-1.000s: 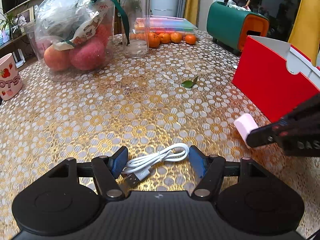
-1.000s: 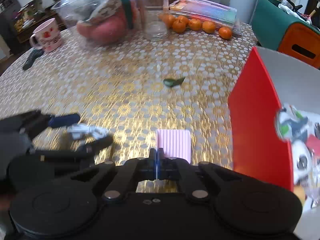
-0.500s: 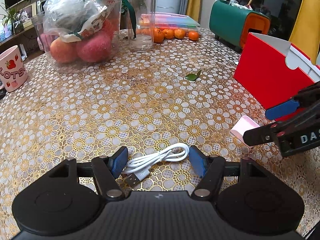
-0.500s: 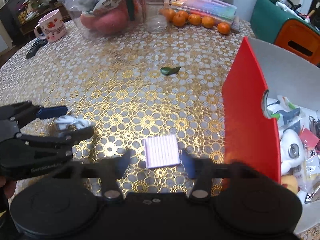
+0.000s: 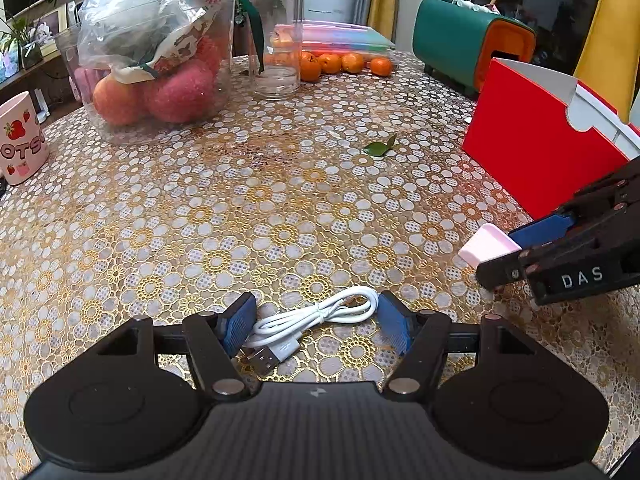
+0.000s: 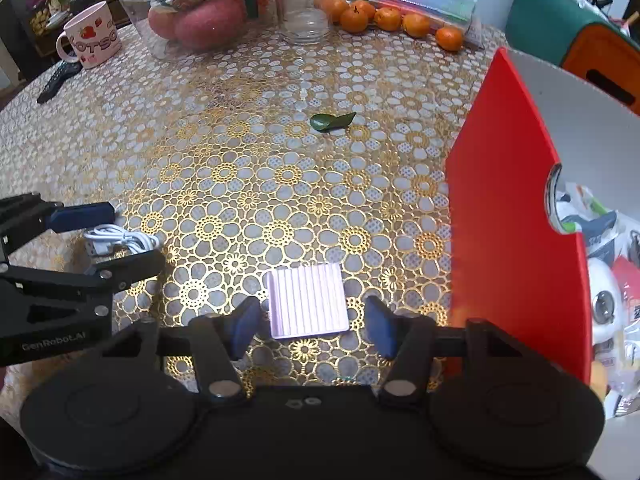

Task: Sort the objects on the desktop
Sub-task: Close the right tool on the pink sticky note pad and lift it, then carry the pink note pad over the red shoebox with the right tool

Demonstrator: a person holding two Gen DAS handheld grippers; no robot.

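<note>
A coiled white USB cable [image 5: 316, 314] lies on the gold flower-patterned table between the open fingers of my left gripper [image 5: 316, 326]; it also shows in the right wrist view [image 6: 120, 240]. A pale pink ribbed block [image 6: 307, 301] lies flat on the table between the open fingers of my right gripper [image 6: 312, 326], with gaps on both sides. The block [image 5: 488, 243] shows at the right gripper's tips in the left wrist view. A red box [image 6: 508, 216] with white inside stands just right of it, holding several small items.
A green leaf [image 6: 332, 121] lies mid-table. At the back stand a glass jar [image 5: 276, 28], a bowl of bagged apples [image 5: 160, 60], several tangerines [image 5: 340, 63], a green and orange case [image 5: 468, 44] and a pink mug [image 5: 20, 140]. A remote [image 6: 58, 80] lies far left.
My right gripper, shut a second ago behind the pink block, has opened and now straddles it. My left gripper stays open around the cable.
</note>
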